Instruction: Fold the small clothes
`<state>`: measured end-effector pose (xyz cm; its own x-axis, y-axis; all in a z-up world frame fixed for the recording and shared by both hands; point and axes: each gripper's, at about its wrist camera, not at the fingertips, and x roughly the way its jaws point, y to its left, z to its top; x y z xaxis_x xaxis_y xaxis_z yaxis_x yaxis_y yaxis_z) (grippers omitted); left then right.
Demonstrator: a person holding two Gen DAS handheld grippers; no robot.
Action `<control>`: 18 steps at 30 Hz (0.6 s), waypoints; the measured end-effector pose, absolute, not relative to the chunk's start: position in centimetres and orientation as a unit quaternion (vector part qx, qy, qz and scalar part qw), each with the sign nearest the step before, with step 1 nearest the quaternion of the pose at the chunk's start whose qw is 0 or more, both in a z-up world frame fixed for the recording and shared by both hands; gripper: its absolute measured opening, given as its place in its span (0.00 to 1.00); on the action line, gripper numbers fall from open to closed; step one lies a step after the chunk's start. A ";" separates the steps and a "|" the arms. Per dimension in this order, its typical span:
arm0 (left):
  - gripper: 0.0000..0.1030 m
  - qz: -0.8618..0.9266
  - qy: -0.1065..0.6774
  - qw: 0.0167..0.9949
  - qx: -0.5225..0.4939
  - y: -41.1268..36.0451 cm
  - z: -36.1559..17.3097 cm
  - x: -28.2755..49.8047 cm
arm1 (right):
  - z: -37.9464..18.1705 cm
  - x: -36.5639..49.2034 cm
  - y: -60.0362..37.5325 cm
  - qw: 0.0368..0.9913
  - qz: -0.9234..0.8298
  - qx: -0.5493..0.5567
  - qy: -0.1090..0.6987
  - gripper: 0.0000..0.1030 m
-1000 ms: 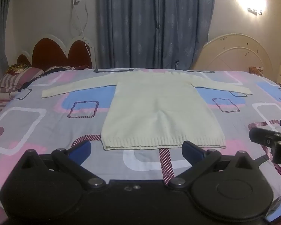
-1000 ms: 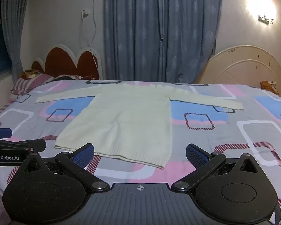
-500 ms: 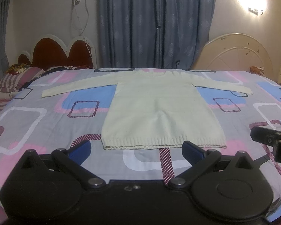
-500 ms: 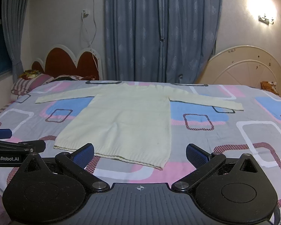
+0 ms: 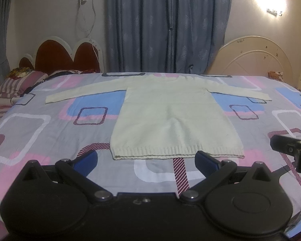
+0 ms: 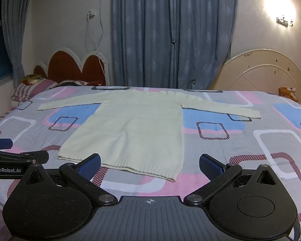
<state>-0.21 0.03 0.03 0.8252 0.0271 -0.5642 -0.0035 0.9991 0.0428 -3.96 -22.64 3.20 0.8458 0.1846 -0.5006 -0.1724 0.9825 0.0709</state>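
A cream knitted sweater [image 5: 170,116] lies flat on the bed, sleeves spread out to both sides and ribbed hem nearest me; it also fills the middle of the right wrist view [image 6: 134,124]. My left gripper [image 5: 146,159] hovers open just short of the hem, with nothing between its blue pads. My right gripper [image 6: 149,164] is open too, near the hem's right corner, and holds nothing. The right gripper's finger shows at the right edge of the left wrist view [image 5: 289,148]. The left gripper's finger shows at the left edge of the right wrist view [image 6: 18,156].
The bed wears a grey sheet [image 5: 50,132] with pink, blue and white squares. Pillows [image 5: 16,82] lie at the far left by a red headboard [image 5: 68,56]. Blue curtains [image 5: 166,26] hang behind, and a cream bed frame [image 5: 256,60] leans on the wall at right.
Both grippers have barely drifted; the sweater lies as it did and both stay open.
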 end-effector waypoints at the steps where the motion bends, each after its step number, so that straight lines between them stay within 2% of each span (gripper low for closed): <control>1: 1.00 0.009 0.295 0.955 0.019 0.1 0.0 -0.2 | 3.2 -4.0 -22.7 0.960 0.093 0.012 0.262 1.00; 18: 1.00 0.012 0.292 0.956 0.018 0.4 -0.1 -0.2 | 3.1 -4.0 -22.3 0.961 0.092 0.011 0.261 1.00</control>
<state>-0.24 0.38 -0.06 0.8292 0.0331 -0.5579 -0.0123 0.9991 0.0409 -4.01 -22.33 3.10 0.8468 0.1831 -0.4993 -0.1720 0.9827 0.0686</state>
